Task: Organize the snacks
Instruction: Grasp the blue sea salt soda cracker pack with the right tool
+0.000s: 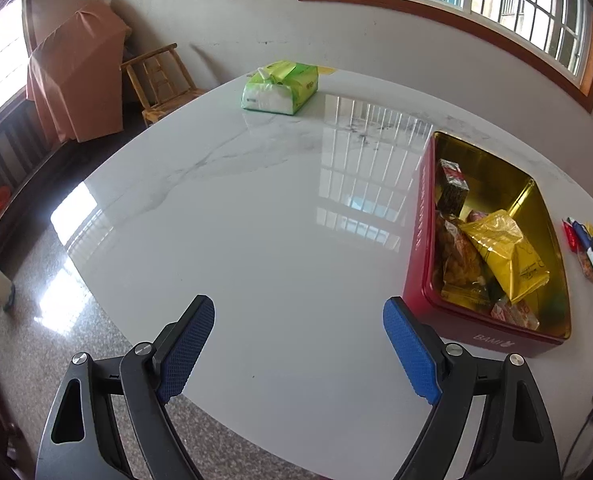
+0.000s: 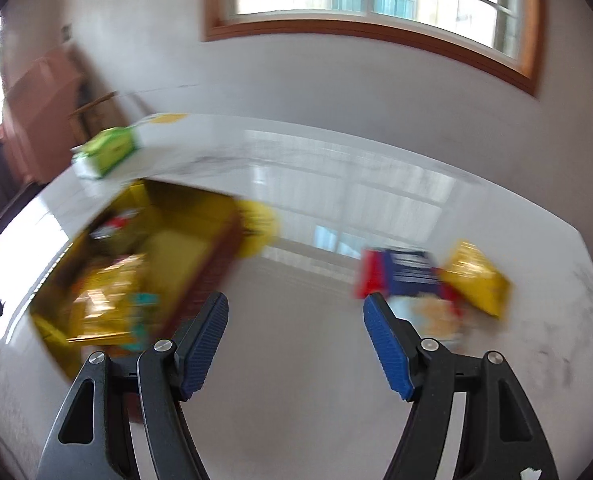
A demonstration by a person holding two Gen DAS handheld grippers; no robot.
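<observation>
A red tin (image 1: 420, 216) with a gold inside stands on the white marble table (image 1: 256, 220), to the right of my left gripper (image 1: 298, 304). It holds several snack packets, among them a yellow one (image 1: 504, 256). My left gripper is open over bare table, with nothing between its blue pads. The right wrist view is blurred. There my right gripper (image 2: 295, 298) is open and empty, with the tin (image 2: 216, 248) to its left. A red-and-blue packet (image 2: 400, 272) and a yellow packet (image 2: 476, 276) lie loose on the table just beyond its right finger.
A green tissue pack (image 1: 280, 88) lies at the far side of the table. A wooden chair (image 1: 160, 80) and a draped object (image 1: 76, 76) stand by the wall on the left. The table's edge curves close beneath my left gripper. Small loose packets (image 1: 572, 236) lie past the tin.
</observation>
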